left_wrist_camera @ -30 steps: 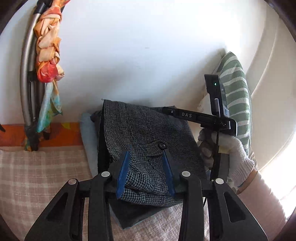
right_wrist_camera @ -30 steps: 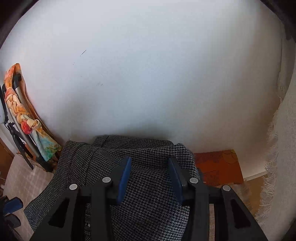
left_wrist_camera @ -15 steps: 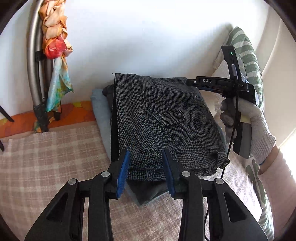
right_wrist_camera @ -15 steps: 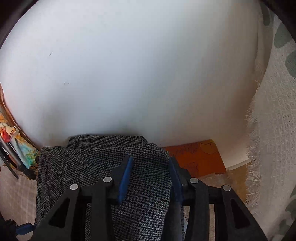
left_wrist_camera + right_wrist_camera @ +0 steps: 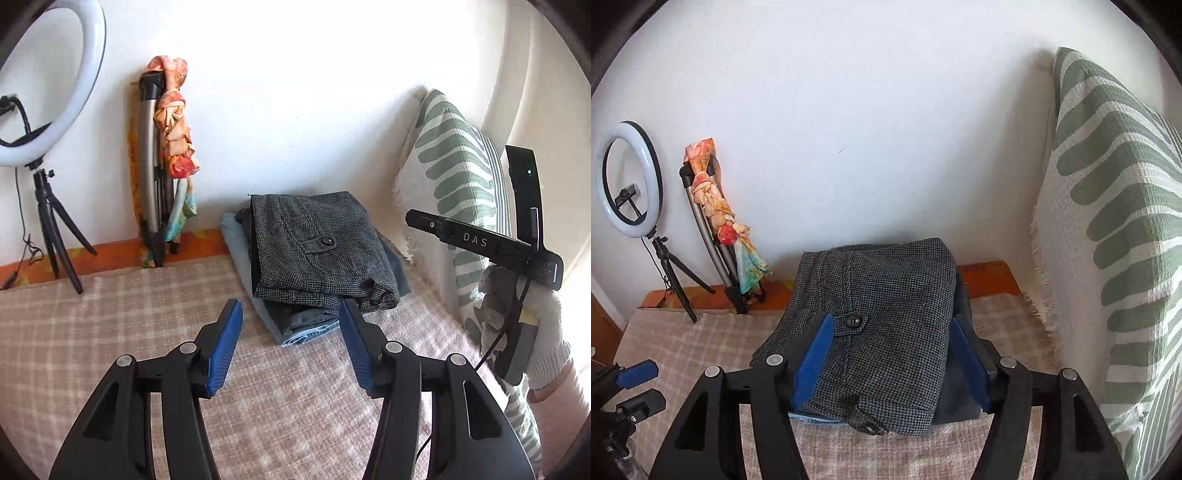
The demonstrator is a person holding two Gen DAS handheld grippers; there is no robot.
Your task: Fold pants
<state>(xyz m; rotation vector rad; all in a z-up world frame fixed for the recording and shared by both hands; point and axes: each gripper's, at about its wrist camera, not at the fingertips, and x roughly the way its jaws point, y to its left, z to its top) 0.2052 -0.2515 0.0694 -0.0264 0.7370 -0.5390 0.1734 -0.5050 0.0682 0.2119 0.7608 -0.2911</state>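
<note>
Left wrist view: left tongs point(image 5: 290, 332) are wide open over the plaid bed point(image 5: 110, 314), holding nothing. Right tongs point(image 5: 890, 354) are spread too, straddling the folded grey pants point(image 5: 879, 317) without pinching. Pants sit on a clothes stack point(image 5: 306, 325) by the wall. Looks like folding's done, so next is just backing both off.

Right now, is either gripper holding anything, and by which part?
Nothing is held. The left gripper is open short of the folded grey pants; the right gripper is open around their near end.
</note>
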